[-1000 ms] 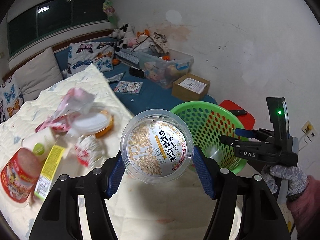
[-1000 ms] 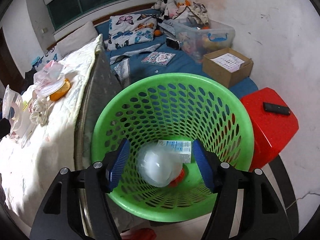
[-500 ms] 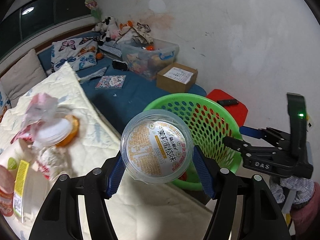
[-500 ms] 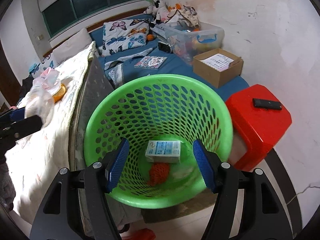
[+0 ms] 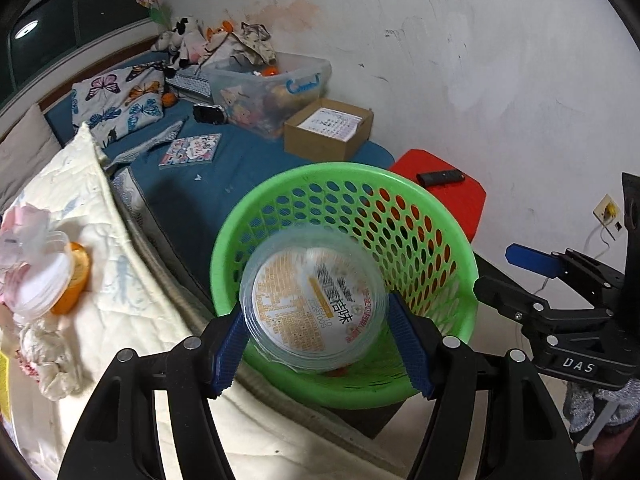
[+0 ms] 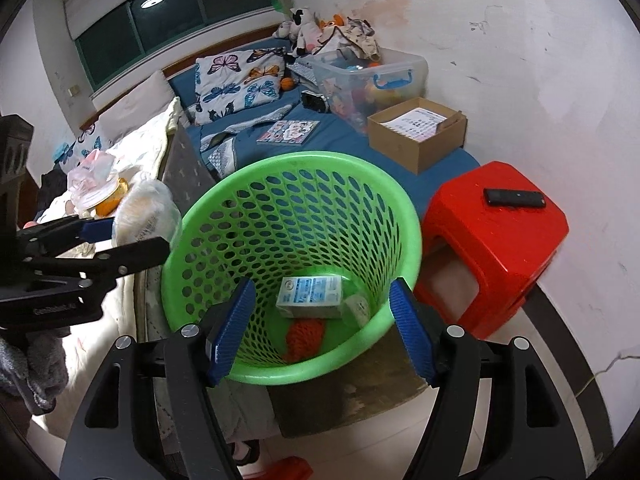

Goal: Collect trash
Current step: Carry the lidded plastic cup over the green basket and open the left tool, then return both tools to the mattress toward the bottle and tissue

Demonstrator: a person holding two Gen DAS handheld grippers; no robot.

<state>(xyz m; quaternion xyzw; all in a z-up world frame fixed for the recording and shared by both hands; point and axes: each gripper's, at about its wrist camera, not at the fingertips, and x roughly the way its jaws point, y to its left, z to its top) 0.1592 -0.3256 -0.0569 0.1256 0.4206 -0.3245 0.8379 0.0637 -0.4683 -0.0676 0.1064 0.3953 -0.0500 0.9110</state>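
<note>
My left gripper (image 5: 320, 344) is shut on a clear plastic cup (image 5: 314, 300) with an orange-and-white label, held at the near rim of the green perforated basket (image 5: 424, 204). In the right wrist view the cup (image 6: 146, 212) and left gripper (image 6: 120, 240) are just left of the basket (image 6: 288, 168). My right gripper (image 6: 320, 328) is open and empty over the basket's near rim. Inside lie a white-blue carton (image 6: 310, 296), an orange net (image 6: 306, 334) and a clear cup (image 6: 356, 310).
More trash lies on the cream quilt at left: a lidded container on an orange piece (image 5: 48, 276), crumpled paper (image 5: 44, 352). A red stool (image 6: 496, 240) with a remote (image 6: 514, 198) stands right of the basket. A cardboard box (image 6: 418, 132) sits on the blue bed.
My left gripper has carried the cup rightward from over the quilt to the basket's rim. My right gripper has pulled back from the basket, where a clear cup now lies.
</note>
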